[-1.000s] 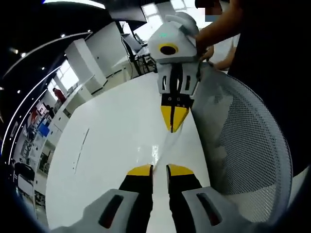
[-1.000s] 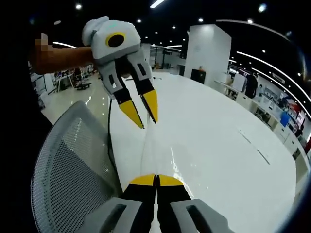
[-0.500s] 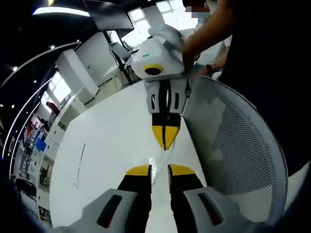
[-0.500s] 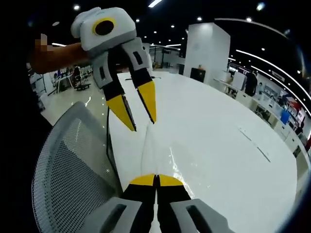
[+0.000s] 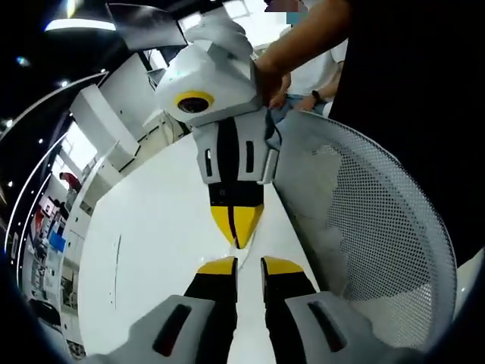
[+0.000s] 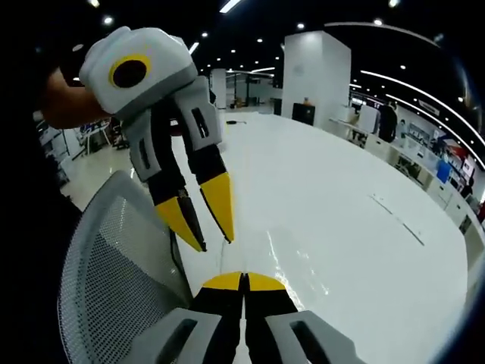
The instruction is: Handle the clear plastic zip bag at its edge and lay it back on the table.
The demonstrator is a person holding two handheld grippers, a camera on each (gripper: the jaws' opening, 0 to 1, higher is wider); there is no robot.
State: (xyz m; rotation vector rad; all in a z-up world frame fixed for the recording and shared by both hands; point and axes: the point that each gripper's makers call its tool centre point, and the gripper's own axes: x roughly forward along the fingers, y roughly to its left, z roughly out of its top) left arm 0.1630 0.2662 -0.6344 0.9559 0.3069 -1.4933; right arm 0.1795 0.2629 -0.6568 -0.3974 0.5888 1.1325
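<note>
The clear plastic zip bag (image 6: pixel 254 254) lies flat on the glossy white bench (image 6: pixel 341 227), its near edge running into the right gripper (image 6: pixel 244 279), whose yellow-tipped jaws are pressed together, apparently pinching that edge. The left gripper (image 5: pixel 248 264) faces it just beside the bag's edge, jaws parted with nothing between them. The film is nearly invisible and slippery: a thin pinch could slide off, or the bag could fold toward the white mesh chair back (image 6: pixel 114 280) beside the bench.
</note>
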